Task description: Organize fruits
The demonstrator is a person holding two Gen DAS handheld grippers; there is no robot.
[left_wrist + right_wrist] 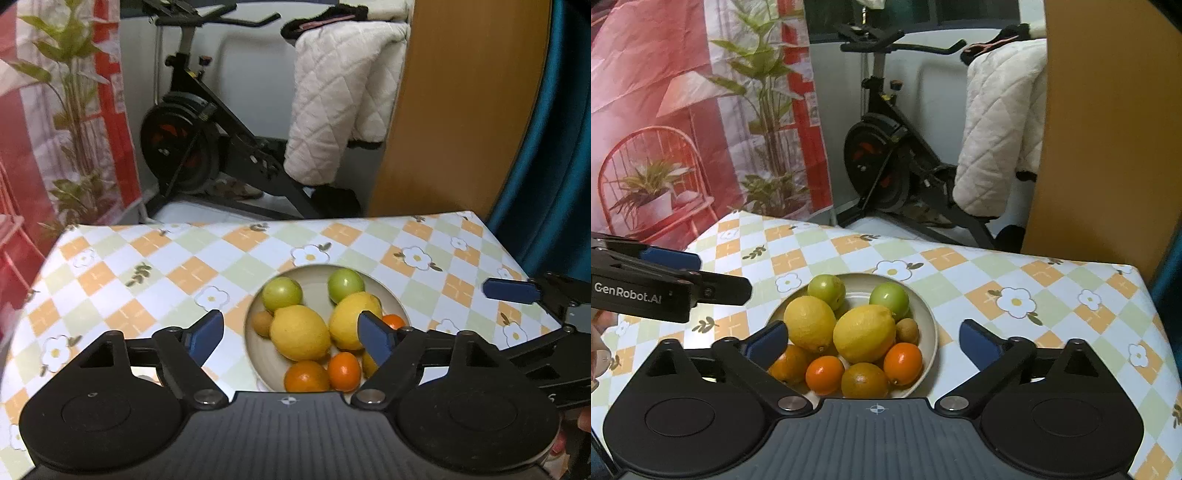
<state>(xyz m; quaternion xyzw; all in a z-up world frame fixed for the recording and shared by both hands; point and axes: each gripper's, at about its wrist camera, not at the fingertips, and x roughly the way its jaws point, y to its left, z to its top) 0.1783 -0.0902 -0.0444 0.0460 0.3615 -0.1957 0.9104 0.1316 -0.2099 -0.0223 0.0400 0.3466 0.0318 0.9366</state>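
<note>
Checkered worktop (1052,295) under all. On it, near middle, a bowl (929,325) full of fruits: two lemons (864,332), green fruits (889,298), oranges (903,363). Left tongs (291,334) and right tongs (873,341) both spread wide, empty, just before the bowl.

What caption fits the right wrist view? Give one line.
Open right gripper poised over a bowl of lemons, oranges and green fruits.

Beige bowl (929,314) on table: two lemons (864,332), two green fruits (889,297), oranges (903,363) piled inside.
</note>
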